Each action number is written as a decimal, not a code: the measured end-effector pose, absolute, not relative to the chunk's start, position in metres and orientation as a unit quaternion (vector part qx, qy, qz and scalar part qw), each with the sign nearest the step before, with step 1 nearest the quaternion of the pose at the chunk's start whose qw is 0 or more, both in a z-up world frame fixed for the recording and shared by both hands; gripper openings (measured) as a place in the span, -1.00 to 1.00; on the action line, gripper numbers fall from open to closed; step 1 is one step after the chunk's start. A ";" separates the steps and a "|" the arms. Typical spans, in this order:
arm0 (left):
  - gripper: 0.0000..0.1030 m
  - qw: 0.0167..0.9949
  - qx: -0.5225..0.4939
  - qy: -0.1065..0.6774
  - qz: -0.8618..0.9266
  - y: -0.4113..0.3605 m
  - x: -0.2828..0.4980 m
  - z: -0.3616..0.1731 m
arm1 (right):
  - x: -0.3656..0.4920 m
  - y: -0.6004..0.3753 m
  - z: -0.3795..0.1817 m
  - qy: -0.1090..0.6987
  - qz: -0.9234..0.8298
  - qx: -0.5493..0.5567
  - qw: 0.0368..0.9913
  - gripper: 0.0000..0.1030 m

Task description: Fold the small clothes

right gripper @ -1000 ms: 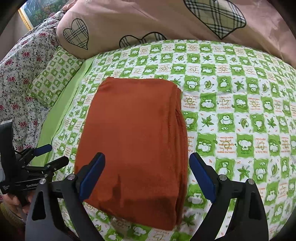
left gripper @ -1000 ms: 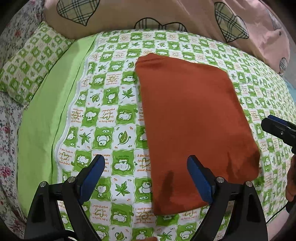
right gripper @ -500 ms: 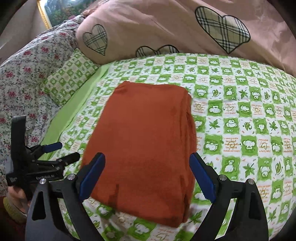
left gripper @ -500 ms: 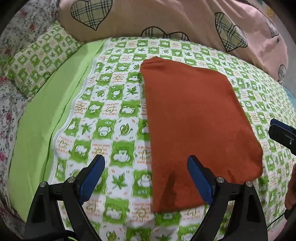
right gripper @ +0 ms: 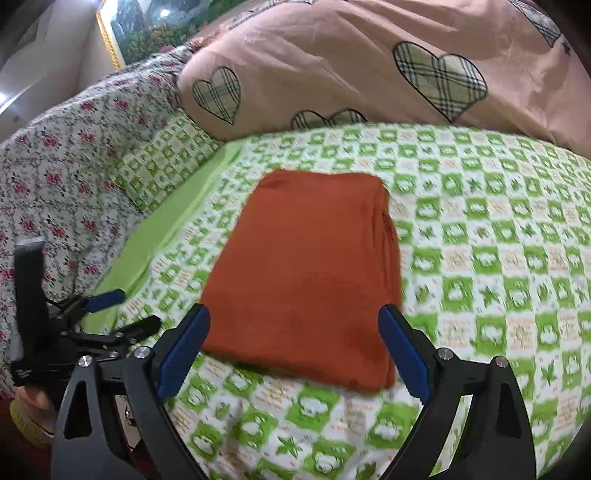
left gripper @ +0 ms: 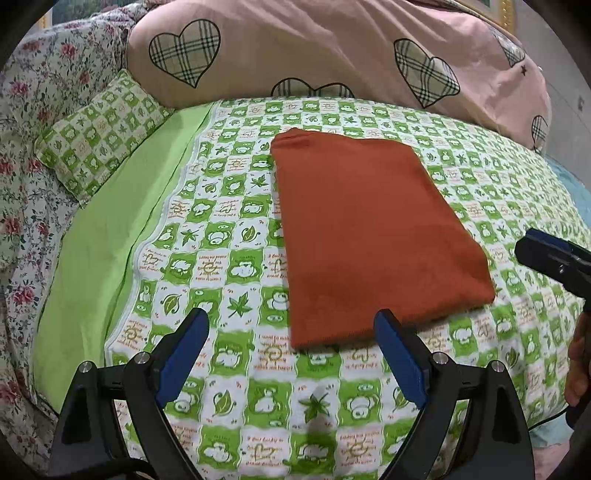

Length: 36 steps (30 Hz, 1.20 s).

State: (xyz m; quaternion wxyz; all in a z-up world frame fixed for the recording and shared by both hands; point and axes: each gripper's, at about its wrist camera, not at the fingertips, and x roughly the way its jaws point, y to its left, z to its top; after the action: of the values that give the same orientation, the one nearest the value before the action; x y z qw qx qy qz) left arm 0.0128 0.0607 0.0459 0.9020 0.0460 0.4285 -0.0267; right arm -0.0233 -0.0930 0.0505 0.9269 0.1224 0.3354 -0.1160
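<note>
A rust-orange garment [left gripper: 365,232] lies folded into a flat rectangle on the green-and-white checked bedsheet [left gripper: 229,236]. In the right wrist view the same folded garment [right gripper: 310,273] shows stacked layers along its right edge. My left gripper [left gripper: 291,343] is open, held back from the garment's near edge, nothing between its blue pads. My right gripper [right gripper: 293,339] is open too, just short of the garment's near edge. The right gripper [left gripper: 554,258] also shows at the far right of the left wrist view, and the left gripper [right gripper: 110,314] at the left of the right wrist view.
A pink quilt with plaid hearts [left gripper: 332,59] is bunched along the far side. A checked pillow [left gripper: 96,136] and floral bedding [left gripper: 26,155] lie at the left. A plain green sheet strip [left gripper: 103,240] runs beside the checked sheet. A framed picture [right gripper: 147,29] hangs behind.
Both grippers have pulled back and risen from the folded garment, which now sits further from their fingers. The garment itself has not moved. Both stay open.
</note>
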 end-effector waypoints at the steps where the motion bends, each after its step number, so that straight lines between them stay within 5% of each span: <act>1: 0.77 0.901 0.047 0.430 -0.028 0.060 0.009 0.045 | -0.026 -0.092 0.048 0.340 -0.120 0.123 0.925 0.80; 36: 0.78 0.885 0.034 0.462 -0.052 0.052 0.061 0.009 | -0.001 -0.103 0.012 0.388 -0.139 0.122 0.903 0.80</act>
State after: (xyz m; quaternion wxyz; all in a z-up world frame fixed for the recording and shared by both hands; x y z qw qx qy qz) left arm 0.0610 0.0516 0.0093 0.8846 0.0344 0.4621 -0.0516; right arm -0.0010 -0.1034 0.0124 0.9031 0.1218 0.3878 -0.1387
